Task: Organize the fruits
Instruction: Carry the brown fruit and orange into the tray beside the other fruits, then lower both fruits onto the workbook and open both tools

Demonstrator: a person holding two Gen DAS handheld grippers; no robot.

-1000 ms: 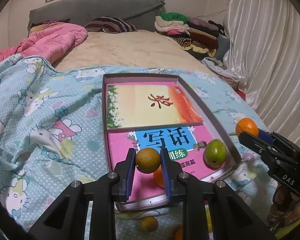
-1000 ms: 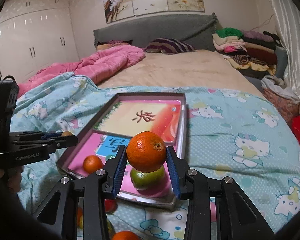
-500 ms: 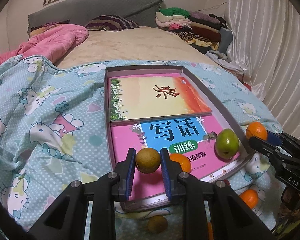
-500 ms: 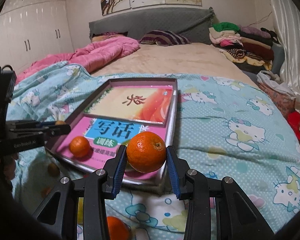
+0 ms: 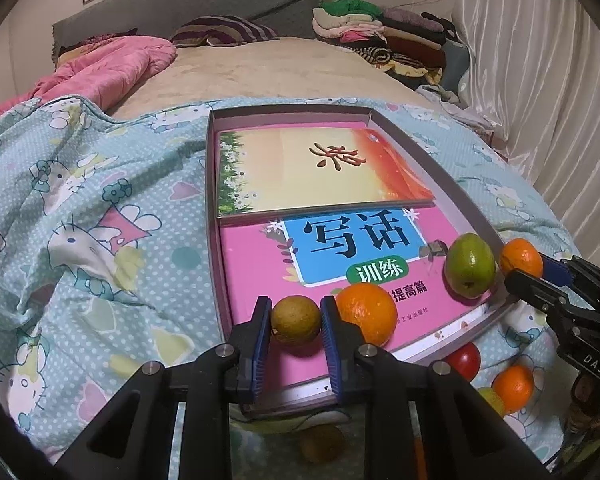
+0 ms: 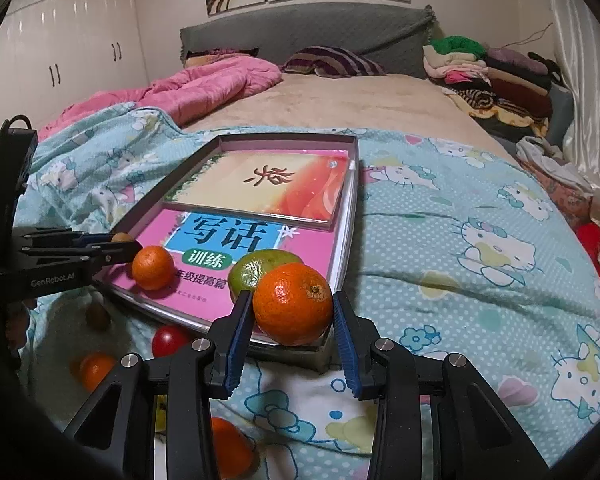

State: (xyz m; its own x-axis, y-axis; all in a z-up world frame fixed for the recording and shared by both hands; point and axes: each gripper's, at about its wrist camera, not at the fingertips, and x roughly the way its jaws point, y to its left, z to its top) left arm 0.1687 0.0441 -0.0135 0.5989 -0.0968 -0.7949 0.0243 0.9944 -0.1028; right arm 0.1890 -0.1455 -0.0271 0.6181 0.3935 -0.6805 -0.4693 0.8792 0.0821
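Note:
My left gripper [image 5: 296, 312] is shut on a small brownish-green fruit [image 5: 295, 322], held over the near end of the shallow tray [image 5: 432, 152]. It also shows from the side in the right wrist view, as the left gripper [image 6: 116, 248]. My right gripper [image 6: 293, 312] is shut on an orange [image 6: 288, 300] over the tray's near right corner. On the pink book in the tray lie a loose orange [image 5: 366, 318] and a green fruit [image 5: 470, 266].
The tray holds two books and lies on a cartoon-print bedspread [image 5: 100, 208]. Below its near edge lie a red fruit [image 6: 168, 340], two oranges [image 6: 96, 368] [image 6: 228, 448] and a brown fruit [image 6: 97, 315]. A pink quilt [image 6: 204, 88] and folded clothes [image 6: 492, 76] lie farther back.
My right gripper has sunk with its orange toward the tray's near corner. The left gripper has tilted slightly, and the tray's loose orange now shows beside its right finger. Both grips hold.

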